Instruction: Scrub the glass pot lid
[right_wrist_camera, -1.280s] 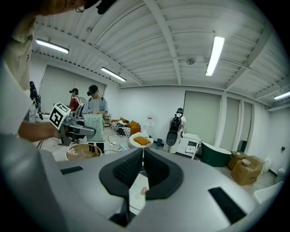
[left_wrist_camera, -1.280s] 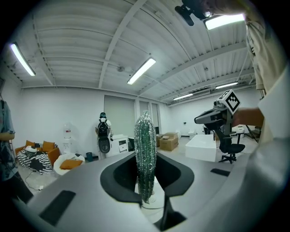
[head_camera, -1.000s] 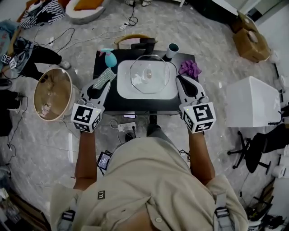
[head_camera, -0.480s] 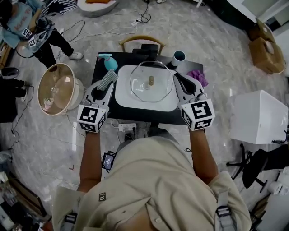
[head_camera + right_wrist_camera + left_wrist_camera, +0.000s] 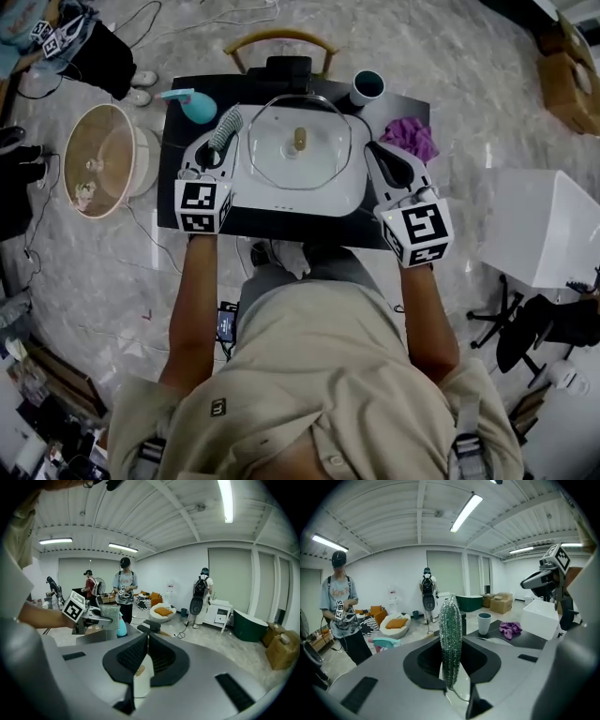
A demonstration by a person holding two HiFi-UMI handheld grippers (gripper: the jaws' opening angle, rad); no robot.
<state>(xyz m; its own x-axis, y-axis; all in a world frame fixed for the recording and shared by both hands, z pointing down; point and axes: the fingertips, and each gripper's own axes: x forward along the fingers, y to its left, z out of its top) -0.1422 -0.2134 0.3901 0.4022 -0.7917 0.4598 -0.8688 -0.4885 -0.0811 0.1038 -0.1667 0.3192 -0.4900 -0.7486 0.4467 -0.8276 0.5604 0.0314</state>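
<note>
The glass pot lid [image 5: 272, 155], with a wooden knob [image 5: 299, 139], lies in a white tray [image 5: 309, 202] on the black table [image 5: 281, 225]. My left gripper [image 5: 218, 150] is at the tray's left edge, shut on a green and silver scrub sponge [image 5: 227, 127] that sticks up beyond the jaws [image 5: 451, 634]. The sponge's tip is just left of the lid's rim; I cannot tell if it touches. My right gripper [image 5: 373, 148] is at the tray's right edge, jaws shut with nothing between them [image 5: 146, 641].
A teal spray bottle [image 5: 192, 105] stands at the table's back left, a cup [image 5: 366, 89] at the back right, and a purple cloth [image 5: 411, 138] beside my right gripper. A chair [image 5: 281, 42] is behind the table, a round tub [image 5: 98, 173] left, a white box [image 5: 553, 225] right. People stand in the room.
The head view has tilted, so the table sits higher in frame. Both grippers stay either side of the tray; the left one with the sponge is closer to the lid's left rim.
</note>
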